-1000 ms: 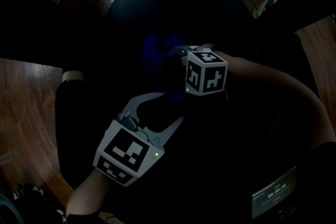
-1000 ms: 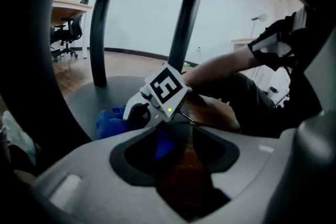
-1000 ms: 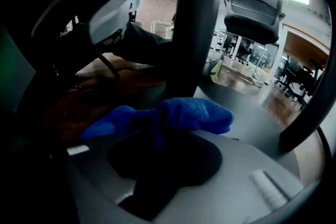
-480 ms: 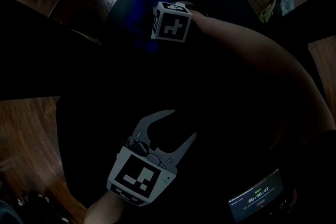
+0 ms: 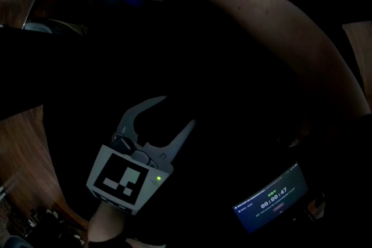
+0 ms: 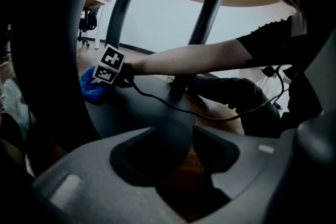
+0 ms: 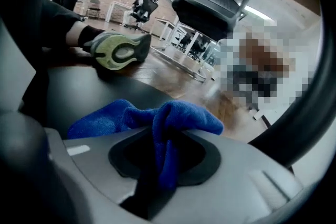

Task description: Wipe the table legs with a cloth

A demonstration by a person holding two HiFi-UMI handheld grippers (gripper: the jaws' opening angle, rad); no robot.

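Two table legs (image 6: pixel 124 8) rise from the base (image 6: pixel 142 107), open gap between them.

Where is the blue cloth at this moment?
The blue cloth is pinched between the jaws of the right gripper. In the left gripper view it lies at the left, on the dark round base, near the table legs.
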